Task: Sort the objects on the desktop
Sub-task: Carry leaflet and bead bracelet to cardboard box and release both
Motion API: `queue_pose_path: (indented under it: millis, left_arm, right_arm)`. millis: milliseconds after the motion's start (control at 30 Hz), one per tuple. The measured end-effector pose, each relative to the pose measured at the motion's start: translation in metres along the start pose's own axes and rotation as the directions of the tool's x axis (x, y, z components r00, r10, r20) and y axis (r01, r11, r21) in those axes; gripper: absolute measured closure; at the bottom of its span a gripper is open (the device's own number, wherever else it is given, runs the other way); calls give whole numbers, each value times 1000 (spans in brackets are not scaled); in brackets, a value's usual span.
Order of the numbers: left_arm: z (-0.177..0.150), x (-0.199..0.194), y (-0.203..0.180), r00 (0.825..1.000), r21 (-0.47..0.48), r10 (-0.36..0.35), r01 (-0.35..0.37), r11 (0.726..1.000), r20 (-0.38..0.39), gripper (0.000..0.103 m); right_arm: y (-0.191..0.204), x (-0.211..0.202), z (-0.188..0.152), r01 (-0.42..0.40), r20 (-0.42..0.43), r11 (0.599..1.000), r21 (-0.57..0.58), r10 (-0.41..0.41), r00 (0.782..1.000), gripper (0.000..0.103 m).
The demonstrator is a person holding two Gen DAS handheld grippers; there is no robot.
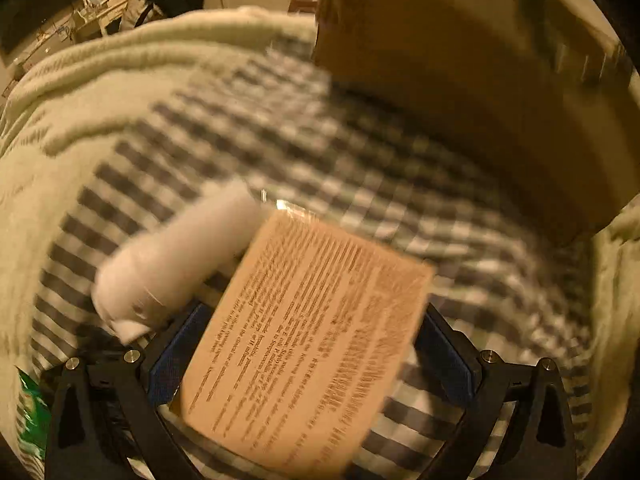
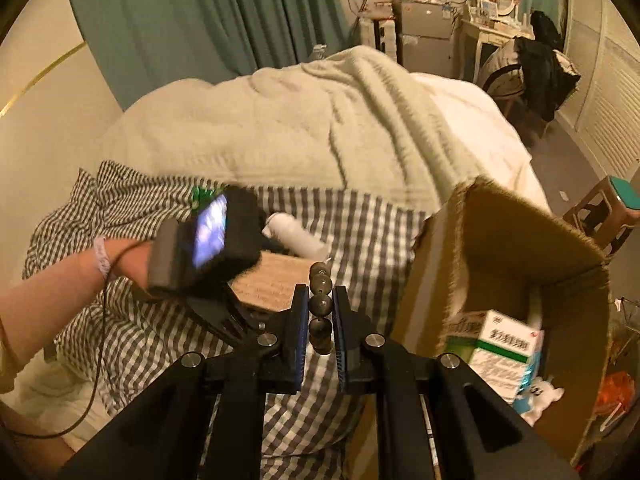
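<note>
My left gripper (image 1: 316, 344) is shut on a flat tan box printed with text (image 1: 308, 340) and holds it above the checkered cloth (image 1: 280, 140). The box also shows in the right wrist view (image 2: 268, 284), under the left gripper's body. A white bottle (image 1: 176, 260) lies on the cloth just left of the box; it also shows in the right wrist view (image 2: 296, 236). My right gripper (image 2: 321, 320) is shut on a string of dark beads (image 2: 320, 304). The open cardboard box (image 2: 520, 264) stands at the right; its wall fills the upper right of the left wrist view (image 1: 460, 92).
A green-and-white medicine carton (image 2: 500, 356) lies inside the cardboard box. A green packet (image 1: 30, 412) lies at the cloth's left edge. A pale blanket (image 2: 300, 120) covers the bed behind. A stool (image 2: 608, 208) and a dresser stand beyond the bed.
</note>
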State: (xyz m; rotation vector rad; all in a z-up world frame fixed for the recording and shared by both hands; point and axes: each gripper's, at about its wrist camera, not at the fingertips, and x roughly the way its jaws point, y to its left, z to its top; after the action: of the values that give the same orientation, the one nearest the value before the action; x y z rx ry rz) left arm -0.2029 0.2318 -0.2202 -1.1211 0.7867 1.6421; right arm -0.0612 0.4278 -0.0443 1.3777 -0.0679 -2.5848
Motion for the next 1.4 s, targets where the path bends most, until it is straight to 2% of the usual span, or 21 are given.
queue_pose_path:
  millis: [67, 167, 233, 300, 333, 367, 400, 433, 533, 667, 767, 833, 867, 933, 967, 1067, 1200, 1333, 1400]
  left_arm:
    - [-6, -4, -2, 998, -33, 27, -25, 999, 49, 3]
    - [-12, -12, -2, 993, -142, 105, -97, 985, 49, 9]
    - [-15, -21, -3, 985, -234, 172, -162, 959, 21, 13]
    - [-18, -33, 7, 982, -391, 179, -188, 901, -59, 17]
    - [-19, -46, 15, 990, -490, 126, -144, 860, -69, 17]
    - [-18, -57, 18, 997, -547, 70, -83, 833, -44, 17]
    - [-14, -72, 18, 1000, -590, 24, -14, 807, 8, 17]
    - [-7, -89, 14, 998, -600, 19, 25, 799, 66, 17]
    - [31, -127, -10, 985, -545, 36, 63, 836, 169, 17]
    - [102, -148, -54, 962, -442, -19, 142, 886, 271, 17]
    - [142, -138, -84, 966, -384, -8, 110, 917, 257, 17]
    - [162, -129, -101, 968, -361, -9, 102, 927, 251, 17]
    - [168, -125, -108, 969, -356, -6, 97, 929, 247, 17]
    - [181, -120, -114, 973, -359, 23, 62, 931, 229, 16]
    - [187, -116, -117, 976, -361, 47, 33, 932, 211, 15]
    - [193, -117, -118, 979, -378, 67, 12, 926, 195, 3]
    - [196, -131, -97, 969, -416, 41, 66, 907, 243, 2]
    - [175, -147, -58, 960, -515, 99, 53, 855, 263, 0]
    - [146, -151, -33, 962, -582, 127, 40, 812, 243, 0]
  right_arm:
    - [-5, -5, 2, 7, 7, 1000, 2, -7, 1000, 92]
    - [-17, -12, -1, 31, 14, 999, 17, -31, 999, 92]
    - [-28, -18, -3, 38, 20, 999, 32, -39, 999, 92]
    - [-38, -25, -4, 53, 35, 998, 43, -55, 998, 92]
    - [-44, -30, -4, 64, 44, 997, 46, -66, 997, 92]
    - [-49, -35, -3, 76, 55, 996, 47, -79, 995, 92]
    - [-54, -40, -3, 92, 68, 995, 48, -95, 993, 92]
    - [-59, -45, -3, 111, 80, 993, 48, -114, 990, 92]
    - [-76, -54, -6, 150, 95, 987, 63, -155, 983, 92]
    - [-97, -50, -19, 189, 69, 977, 95, -195, 978, 92]
    - [-109, -41, -32, 191, 29, 974, 122, -196, 980, 92]
    - [-116, -34, -43, 219, -5, 966, 136, -221, 975, 91]
    - [-120, -31, -48, 235, -18, 961, 148, -235, 972, 87]
    - [-129, -30, -55, 239, -30, 952, 192, -238, 971, 56]
    - [-134, -32, -58, 240, -28, 946, 218, -240, 970, 50]
    - [-144, -38, -59, 253, -13, 932, 259, -259, 966, 48]
    - [-146, -43, -49, 287, 18, 922, 260, -301, 953, 48]
    - [-134, -51, -31, 291, 86, 925, 245, -320, 944, 48]
    - [-121, -53, -17, 224, 111, 945, 240, -256, 960, 48]
